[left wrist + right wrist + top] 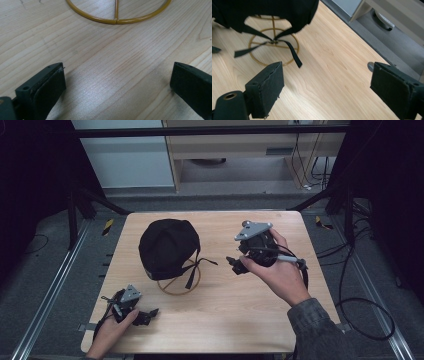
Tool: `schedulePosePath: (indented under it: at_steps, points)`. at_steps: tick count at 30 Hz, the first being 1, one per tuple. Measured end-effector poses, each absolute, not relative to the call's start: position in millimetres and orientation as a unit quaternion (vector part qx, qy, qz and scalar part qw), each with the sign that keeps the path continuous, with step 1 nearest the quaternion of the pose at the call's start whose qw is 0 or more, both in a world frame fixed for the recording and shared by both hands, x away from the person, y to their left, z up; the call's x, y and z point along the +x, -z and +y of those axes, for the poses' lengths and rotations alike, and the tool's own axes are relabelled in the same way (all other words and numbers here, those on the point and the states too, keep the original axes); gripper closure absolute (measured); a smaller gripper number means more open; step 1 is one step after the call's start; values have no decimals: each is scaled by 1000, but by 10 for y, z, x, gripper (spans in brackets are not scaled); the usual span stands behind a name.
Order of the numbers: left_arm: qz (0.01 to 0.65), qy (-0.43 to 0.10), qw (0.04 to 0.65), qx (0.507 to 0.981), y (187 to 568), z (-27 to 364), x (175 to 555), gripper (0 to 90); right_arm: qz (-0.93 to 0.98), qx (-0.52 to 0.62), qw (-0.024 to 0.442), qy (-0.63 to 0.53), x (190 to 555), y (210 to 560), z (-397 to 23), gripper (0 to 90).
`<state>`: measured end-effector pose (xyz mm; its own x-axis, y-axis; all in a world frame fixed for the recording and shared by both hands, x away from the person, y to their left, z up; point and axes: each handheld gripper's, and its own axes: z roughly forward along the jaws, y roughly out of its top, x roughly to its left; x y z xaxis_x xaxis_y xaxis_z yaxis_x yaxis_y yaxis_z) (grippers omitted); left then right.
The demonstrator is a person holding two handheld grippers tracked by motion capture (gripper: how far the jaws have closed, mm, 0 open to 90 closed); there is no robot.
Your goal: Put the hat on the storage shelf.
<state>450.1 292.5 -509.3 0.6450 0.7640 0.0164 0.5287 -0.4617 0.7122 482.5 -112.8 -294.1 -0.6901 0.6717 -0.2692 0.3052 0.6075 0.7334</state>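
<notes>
Cap (pixel 167 247) sits on its gold wire stand (pixel 178 287); right gripper (pixel 234 263), jaws open and empty, should approach the dangling strap (pixel 292 52) squarely; left gripper (pixel 148 316) rests open on the counter (pixel 240 320).

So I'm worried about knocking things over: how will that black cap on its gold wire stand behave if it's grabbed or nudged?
The black cap looks like soft fabric with loose straps, so it would probably go floppy once lifted. The gold wire stand is thin, with a ring base, so it likely weighs little and may slide or tip if pushed.
</notes>
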Motion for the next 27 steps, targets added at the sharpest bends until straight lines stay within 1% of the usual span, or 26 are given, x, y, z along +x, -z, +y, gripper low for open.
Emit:
schedulePosePath:
  at_steps: [6, 11, 21, 27]
  points:
    - [386, -169, 346, 838, 5092, 2926, 4500, 0, 851, 296, 273, -336, 4778, 3100, -1245, 115]
    - [386, -169, 346, 838, 5092, 2926, 4499, 0, 849, 305, 273, -334, 4741, 3307, -1340, 116]
    - [386, -169, 346, 838, 5092, 2926, 4499, 0, 841, 324, 268, -341, 4713, 3519, -1497, 118]
    - [386, -169, 346, 838, 5092, 2926, 4499, 0, 832, 344, 267, -344, 4709, 3726, -1656, 119]
